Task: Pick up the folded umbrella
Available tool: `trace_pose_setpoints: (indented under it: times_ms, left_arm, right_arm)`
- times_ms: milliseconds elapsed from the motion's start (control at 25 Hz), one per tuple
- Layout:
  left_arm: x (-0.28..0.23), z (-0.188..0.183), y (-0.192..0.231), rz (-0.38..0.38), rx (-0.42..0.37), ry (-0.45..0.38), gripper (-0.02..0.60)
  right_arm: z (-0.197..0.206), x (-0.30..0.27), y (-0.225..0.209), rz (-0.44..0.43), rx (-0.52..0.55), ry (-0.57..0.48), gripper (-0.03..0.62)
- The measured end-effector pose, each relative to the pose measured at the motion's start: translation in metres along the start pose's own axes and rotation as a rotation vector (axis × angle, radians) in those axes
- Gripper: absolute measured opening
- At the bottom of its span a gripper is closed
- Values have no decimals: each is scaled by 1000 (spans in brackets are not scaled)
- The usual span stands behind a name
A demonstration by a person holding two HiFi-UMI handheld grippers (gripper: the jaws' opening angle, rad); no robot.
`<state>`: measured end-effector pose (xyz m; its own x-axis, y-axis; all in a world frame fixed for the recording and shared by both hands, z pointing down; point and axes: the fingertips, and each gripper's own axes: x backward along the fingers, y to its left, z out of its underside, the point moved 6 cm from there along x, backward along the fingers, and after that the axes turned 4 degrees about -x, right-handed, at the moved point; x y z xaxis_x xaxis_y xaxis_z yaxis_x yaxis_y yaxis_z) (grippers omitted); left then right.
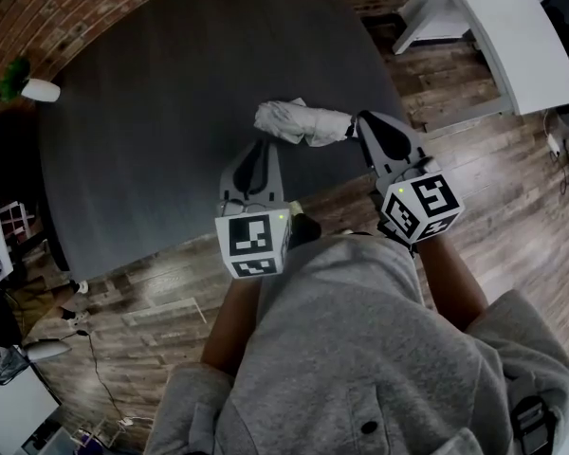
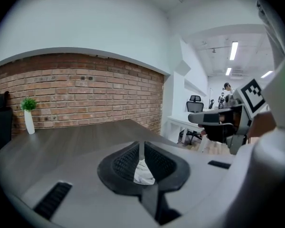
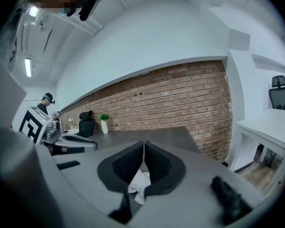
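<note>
The folded umbrella (image 1: 299, 121) lay unlifted near the front edge of the dark table (image 1: 171, 93), with the left gripper (image 1: 258, 152) and right gripper (image 1: 363, 124) at its ends, jaws pressed together on nothing, so grasping and lifting apparently remained.

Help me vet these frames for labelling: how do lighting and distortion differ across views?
Head view: dim, the pale umbrella standing out on the dark table. Left gripper view: brighter, fisheye bows the brick wall, ceiling lights glare at right. Right gripper view: same bowing, black corners, a blurred patch top left.
</note>
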<state>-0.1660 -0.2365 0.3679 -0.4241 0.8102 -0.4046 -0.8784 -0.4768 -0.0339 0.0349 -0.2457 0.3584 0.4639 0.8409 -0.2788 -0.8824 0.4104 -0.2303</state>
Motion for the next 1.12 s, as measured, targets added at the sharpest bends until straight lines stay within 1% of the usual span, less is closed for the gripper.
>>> trace_pose_setpoints:
  times_ms: [80,120,200,280,400,600,760,840,960,1120]
  left_arm:
    - [-9,0,5,24,-12,7,26]
    - [-13,1,7,39,-19,13,44]
    - [-21,4,10,77,-37,28,127]
    - [-30,7,12,121,-67,43,165]
    - [-45,11,14,189,-140,67,211]
    - [-69,19,14,309,-239,101,270]
    - [-88,29,12,408,-336,140,296]
    - [-99,35,12,466,-355,164,336]
    - [-113,44,12,532,-375,197,353]
    - [-131,54,10,614,-427,227,370]
  right_arm:
    - [-2,-6,-1,11,-1,-2,25]
    - [-2,-8,-1,17,-3,-2,25]
    - [-2,-12,-1,30,-7,-1,25]
    - [-2,-15,-1,41,-9,-3,25]
    - [-2,-17,-3,63,-15,-5,25]
    - [0,-20,-8,108,-25,-10,25]
    - [-1,-20,-14,145,-37,-14,25]
    - [-2,-19,-17,163,-42,-17,25]
    - [0,-15,-21,191,-48,-18,25]
    - [2,-8,-26,224,-53,-17,25]
